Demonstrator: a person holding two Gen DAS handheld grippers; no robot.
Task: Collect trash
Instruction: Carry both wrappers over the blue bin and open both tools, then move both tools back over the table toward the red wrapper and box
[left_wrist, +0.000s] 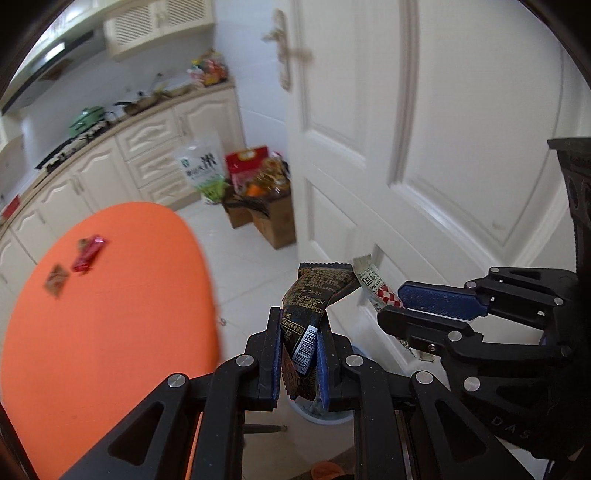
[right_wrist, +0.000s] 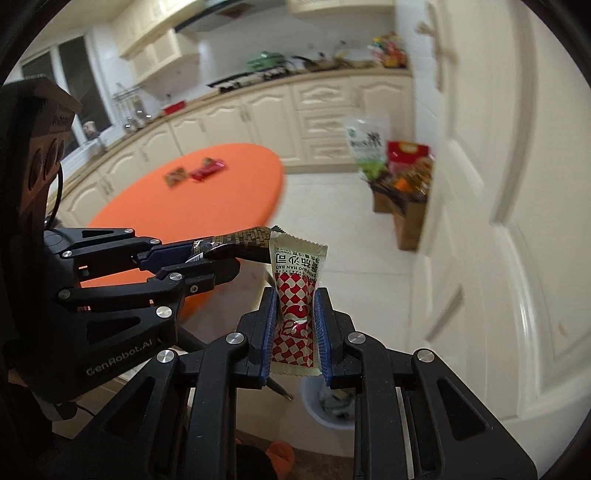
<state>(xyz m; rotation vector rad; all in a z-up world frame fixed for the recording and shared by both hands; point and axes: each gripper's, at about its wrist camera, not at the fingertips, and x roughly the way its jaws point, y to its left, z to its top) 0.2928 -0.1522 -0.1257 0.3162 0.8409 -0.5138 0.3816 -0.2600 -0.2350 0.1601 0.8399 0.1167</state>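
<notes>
My left gripper (left_wrist: 298, 325) is shut on a black and gold snack wrapper (left_wrist: 314, 295); it also shows in the right wrist view (right_wrist: 243, 238). My right gripper (right_wrist: 295, 306) is shut on a red and white ketchup sachet (right_wrist: 295, 295), which shows in the left wrist view (left_wrist: 376, 288). Both are held side by side in the air above a white trash bin (right_wrist: 325, 406) on the floor, with some trash inside. A red wrapper (left_wrist: 88, 253) and a brown wrapper (left_wrist: 56, 278) lie on the orange round table (left_wrist: 110, 314).
A white door (left_wrist: 424, 147) stands close on the right. Cardboard boxes with bags of groceries (left_wrist: 255, 192) sit on the floor by the door. Cream kitchen cabinets (right_wrist: 258, 110) and a worktop with a green pot (right_wrist: 264, 61) run along the back.
</notes>
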